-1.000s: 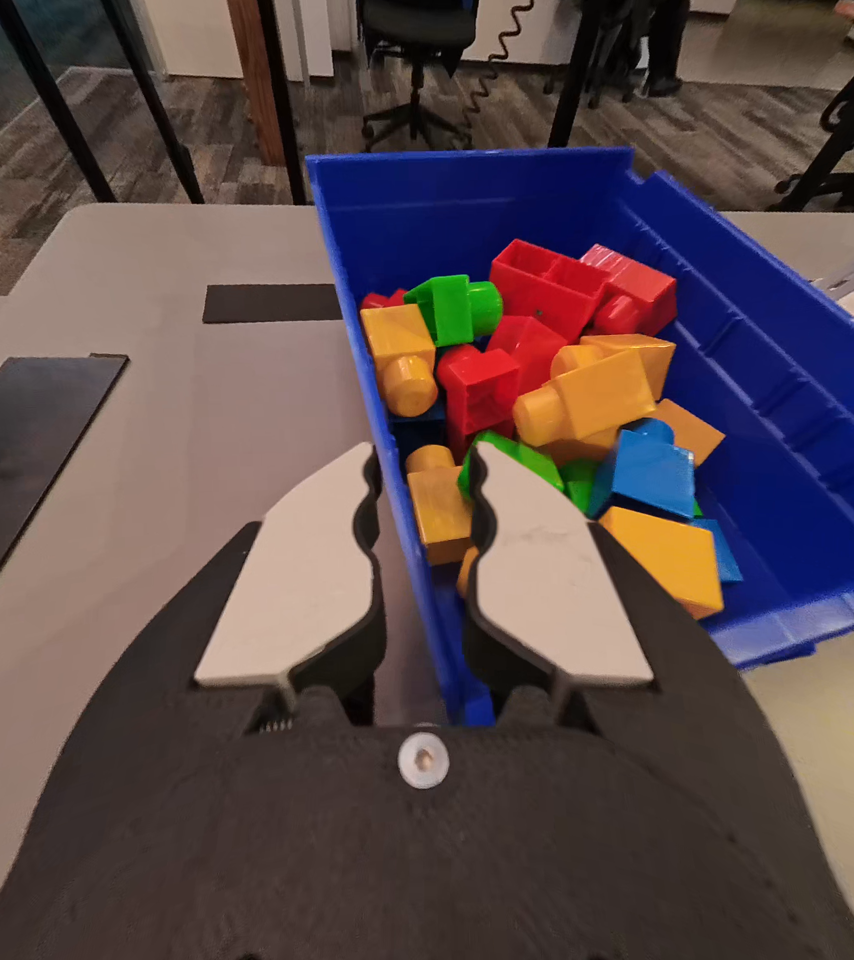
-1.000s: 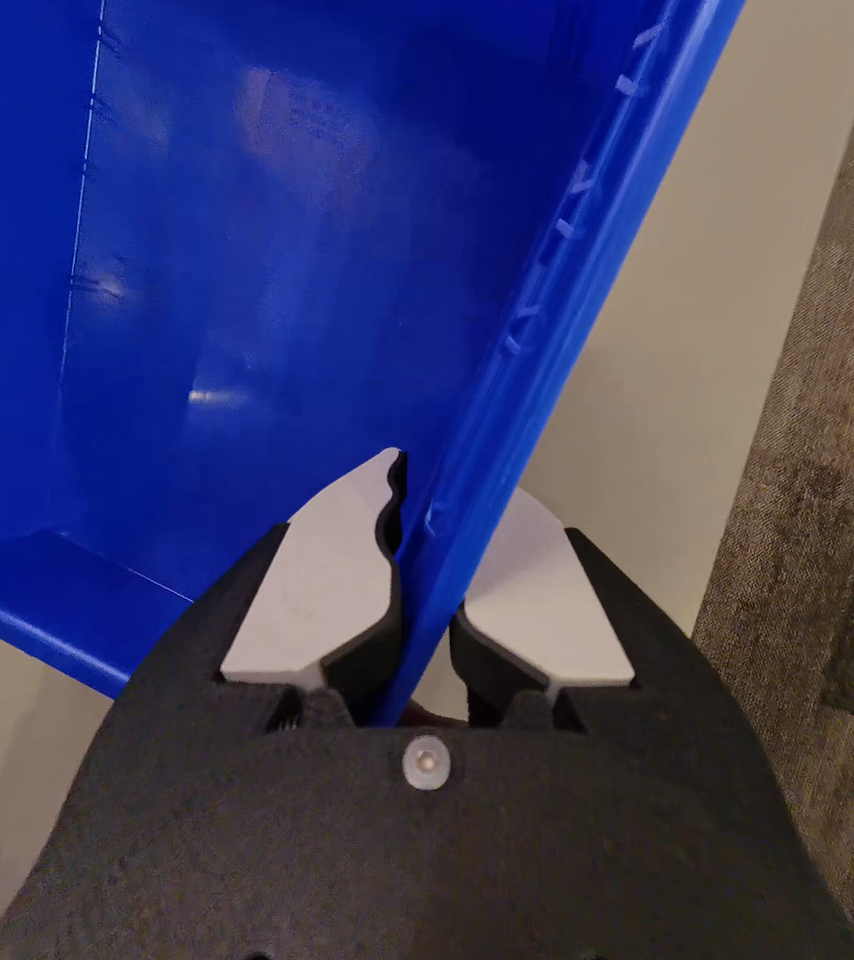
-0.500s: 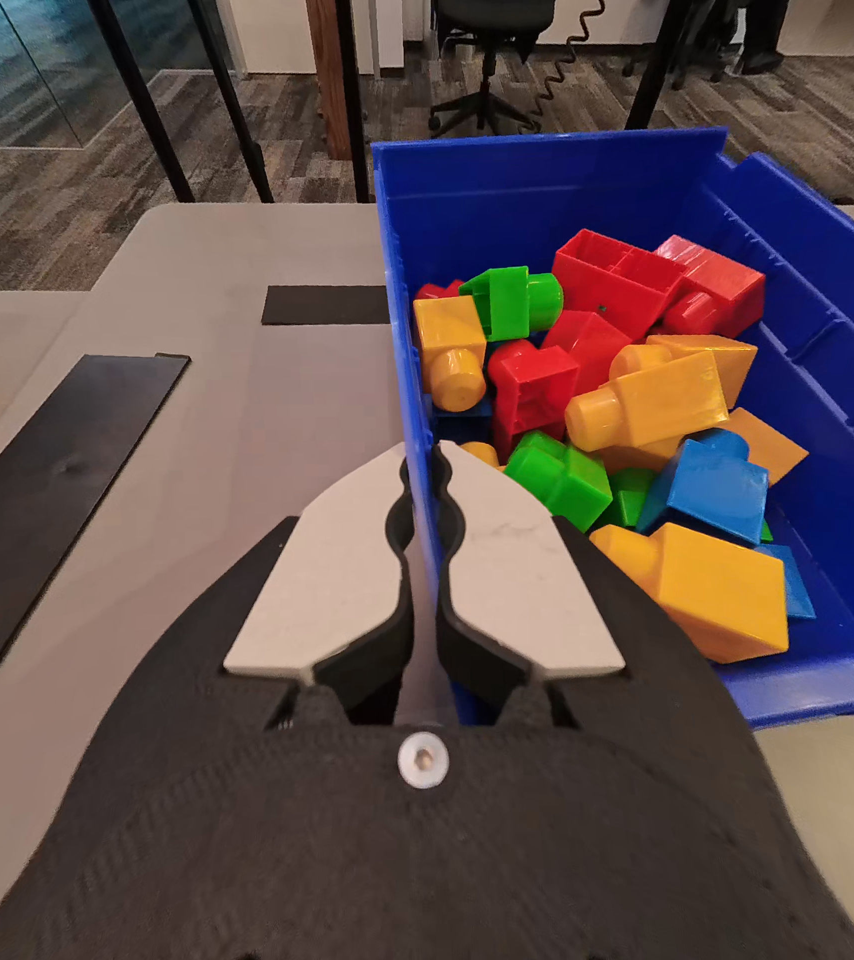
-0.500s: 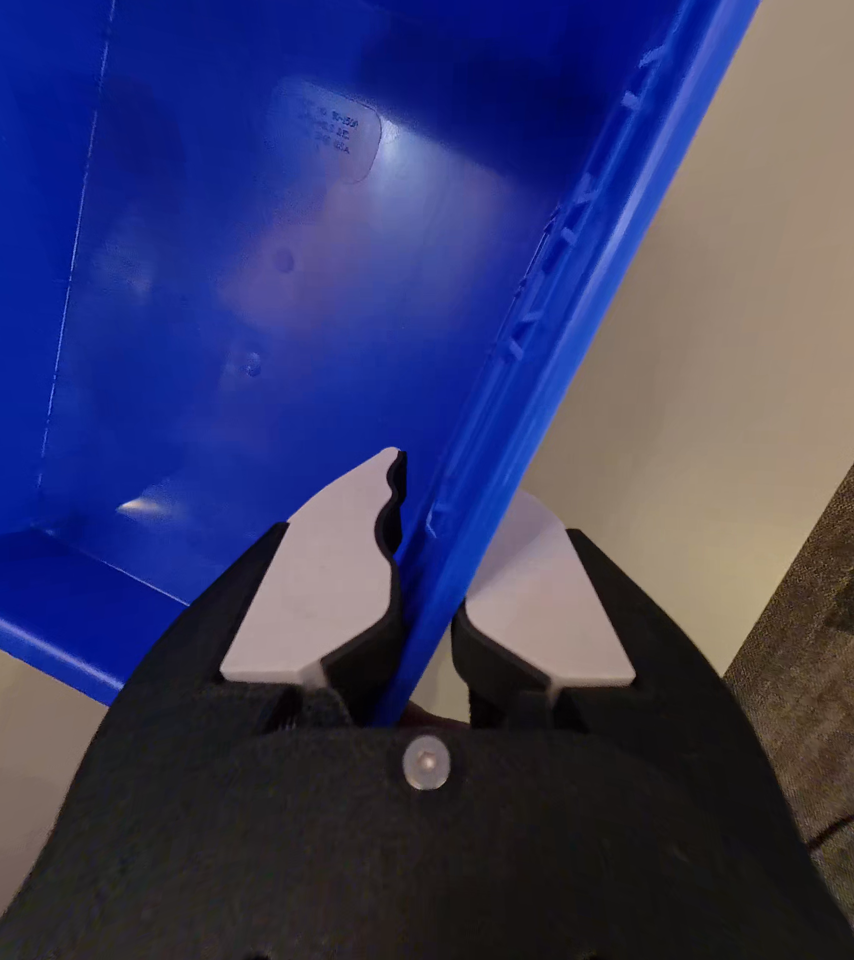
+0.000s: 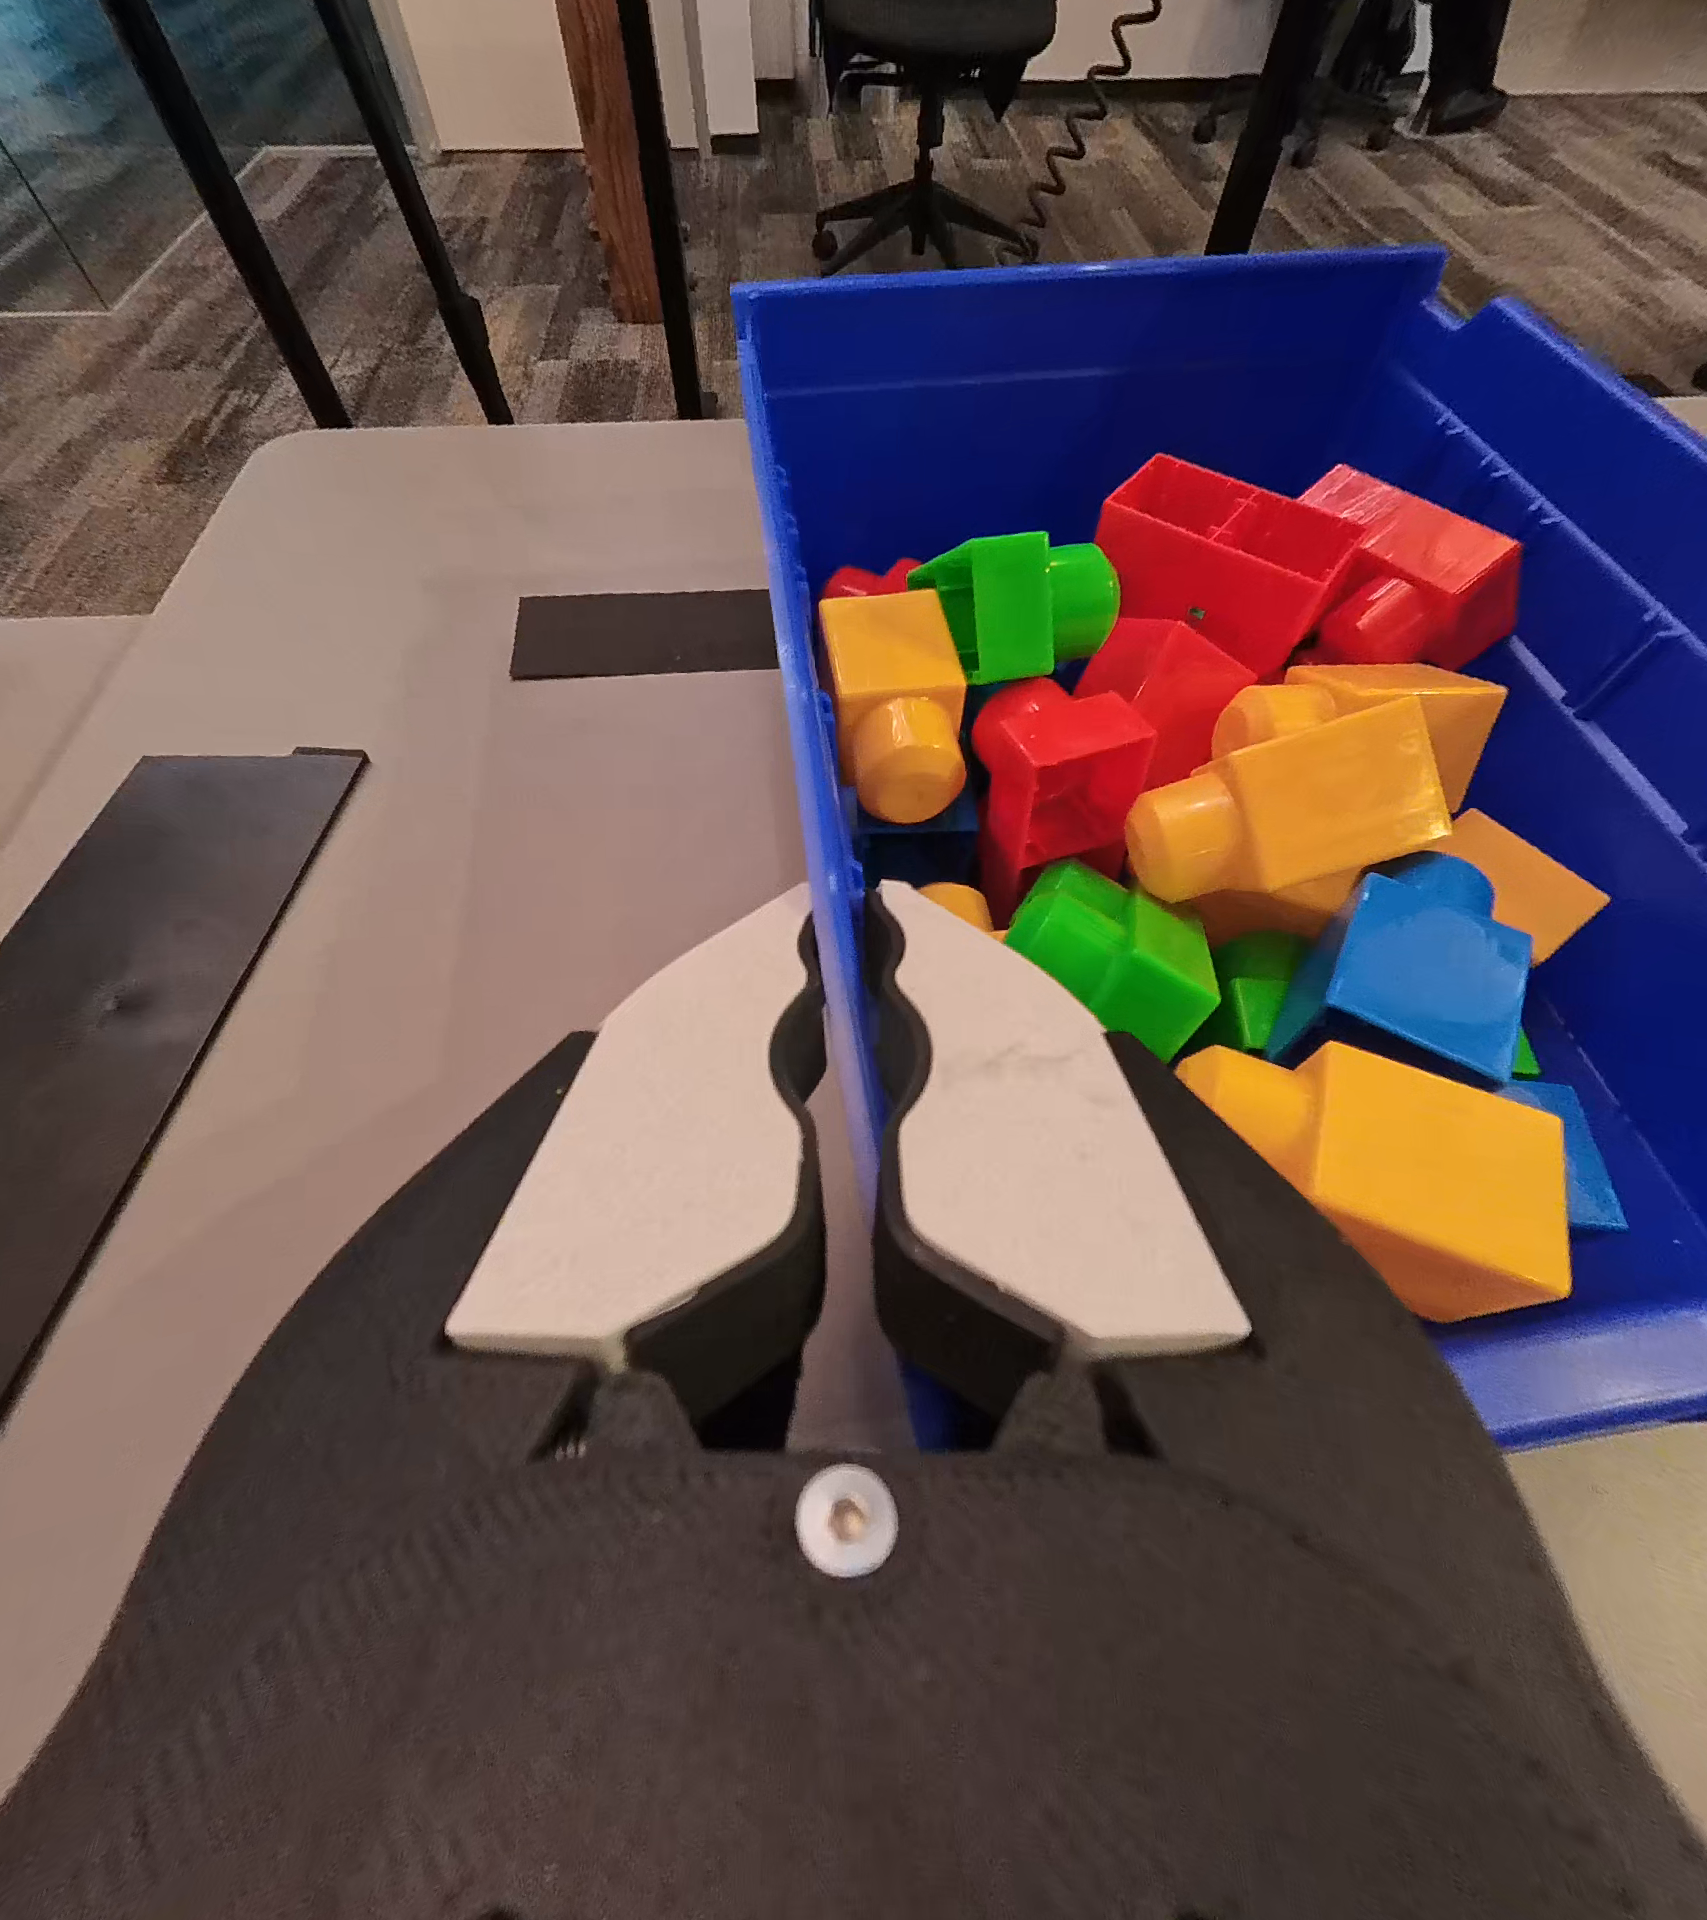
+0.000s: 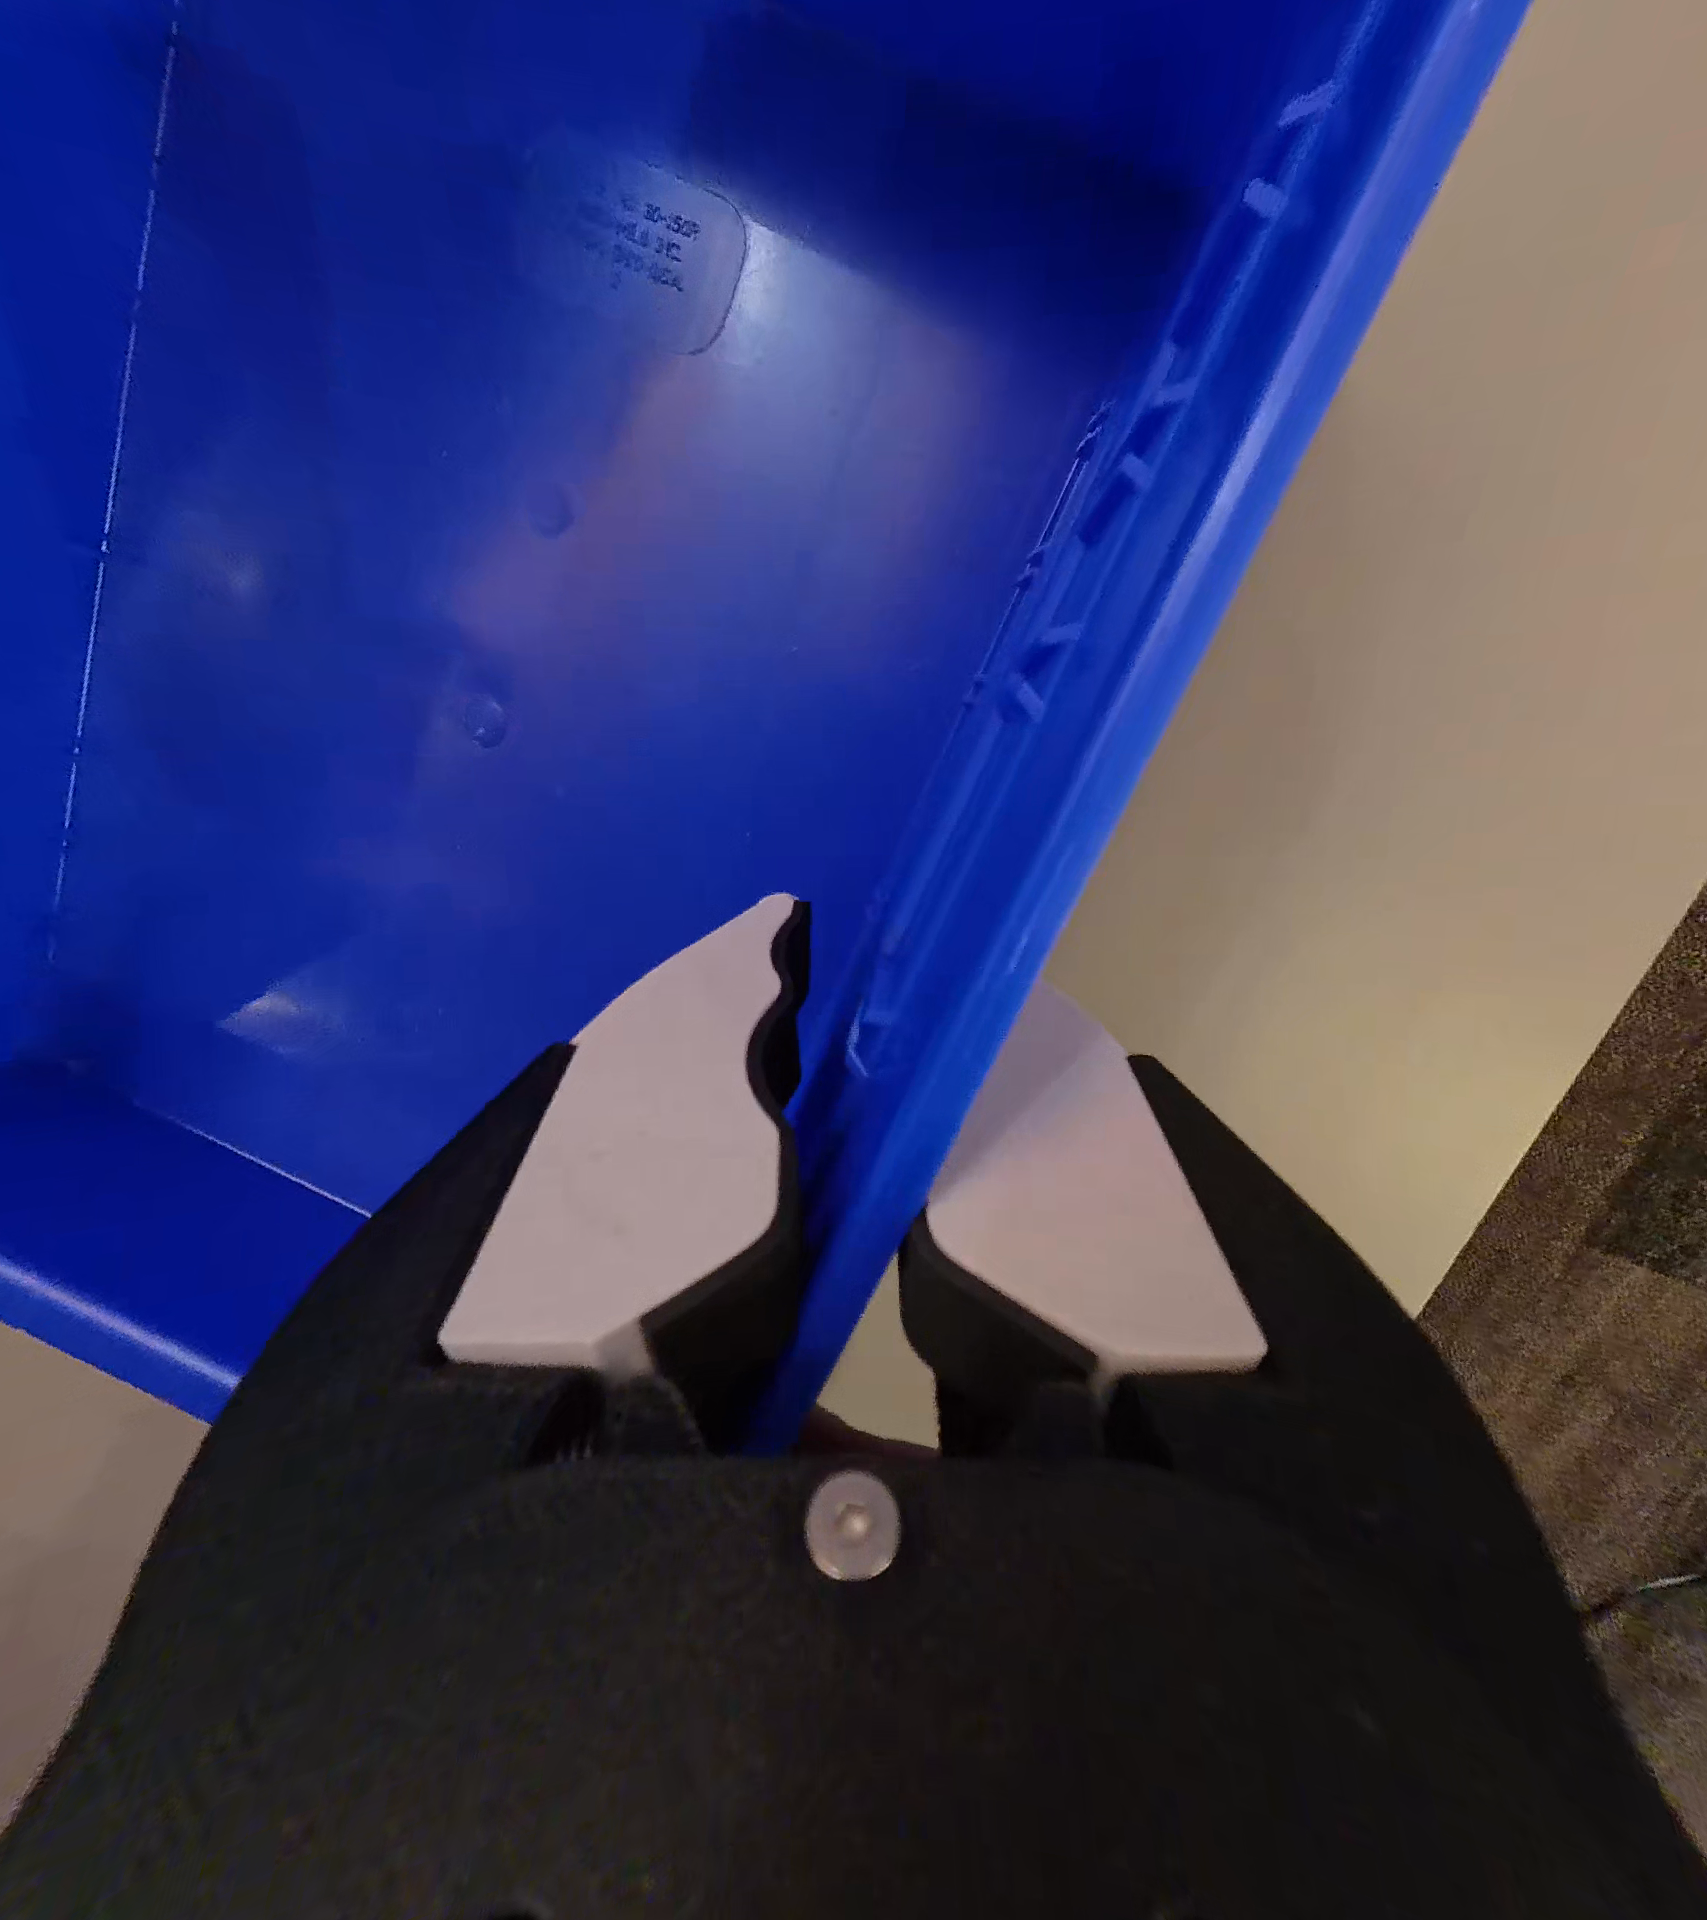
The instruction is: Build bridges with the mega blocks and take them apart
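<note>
- The mega blocks (image 5: pixel 1233 790), red, yellow, green and blue, are heaped loose inside the blue bin (image 5: pixel 1067 416).
- The bin is seen on the grey table (image 5: pixel 516 831).
- The bin's left wall is clamped by the left gripper (image 5: pixel 841 914), one finger outside it and one inside beside a green block (image 5: pixel 1119 951).
- The bin's right wall (image 6: pixel 942 997) is clamped by the right gripper (image 6: pixel 890 966); its outer fingertip is hidden behind the rim.
- Black mats (image 5: pixel 101 1039) lie on the table to the bin's left.
</note>
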Available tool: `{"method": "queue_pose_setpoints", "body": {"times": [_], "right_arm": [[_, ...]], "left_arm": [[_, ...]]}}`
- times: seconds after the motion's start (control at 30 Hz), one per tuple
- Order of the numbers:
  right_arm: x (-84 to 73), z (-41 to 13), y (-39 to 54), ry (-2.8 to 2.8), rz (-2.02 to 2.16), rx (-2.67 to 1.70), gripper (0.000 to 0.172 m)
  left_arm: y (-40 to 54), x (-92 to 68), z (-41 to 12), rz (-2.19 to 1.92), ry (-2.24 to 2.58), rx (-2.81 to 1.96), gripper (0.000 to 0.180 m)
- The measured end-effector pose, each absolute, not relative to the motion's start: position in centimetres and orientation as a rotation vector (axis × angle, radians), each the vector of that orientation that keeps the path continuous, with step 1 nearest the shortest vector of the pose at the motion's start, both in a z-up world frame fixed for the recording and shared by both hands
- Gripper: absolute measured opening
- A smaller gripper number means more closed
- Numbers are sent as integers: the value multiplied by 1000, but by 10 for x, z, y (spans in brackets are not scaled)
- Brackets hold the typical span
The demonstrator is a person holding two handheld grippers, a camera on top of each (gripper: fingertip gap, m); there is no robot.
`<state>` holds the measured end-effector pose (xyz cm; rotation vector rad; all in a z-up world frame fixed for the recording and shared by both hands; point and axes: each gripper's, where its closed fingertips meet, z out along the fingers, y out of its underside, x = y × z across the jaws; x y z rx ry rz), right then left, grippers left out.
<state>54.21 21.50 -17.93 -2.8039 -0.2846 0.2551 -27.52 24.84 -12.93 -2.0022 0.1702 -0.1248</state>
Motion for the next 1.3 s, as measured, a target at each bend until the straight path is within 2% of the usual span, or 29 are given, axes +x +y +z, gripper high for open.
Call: {"method": "queue_pose_setpoints", "body": {"times": [0.13, 0.27, 0.37, 0.5, 0.73, 0.8, 0.87, 0.97, 1.03, 1.2, 1.3], "right_arm": [[540, -179, 216, -310, 280, -2779, 22], [541, -175, 217, -264, 354, -2719, 52], [550, -163, 220, -231, 326, -2630, 60], [567, -136, 218, -174, 263, -2496, 70], [582, -72, 179, -153, 41, -2256, 71], [571, -56, 163, -171, 61, -2192, 68], [555, -39, 144, -216, 62, -2120, 56], [505, -19, 113, -354, 129, -2014, 30], [456, -18, 94, -509, 184, -1954, 0], [331, -43, 68, -772, 364, -1844, 0], [272, -58, 69, -827, 463, -1768, 0]], "left_arm": [[248, -273, -128, -165, 167, -1985, 6], [243, -276, -118, -203, 146, -1921, 24], [237, -281, -108, -196, 146, -1882, 31], [228, -288, -90, -158, 147, -1828, 31], [200, -264, -62, -145, 267, -1771, 32], [192, -252, -60, -148, 316, -1768, 32], [183, -239, -58, -168, 366, -1764, 31], [169, -216, -56, -182, 462, -1759, 29], [157, -197, -57, -191, 567, -1758, 23], [122, -123, -74, -303, 889, -1736, 1], [111, -82, -94, -296, 1004, -1747, 0]]}}
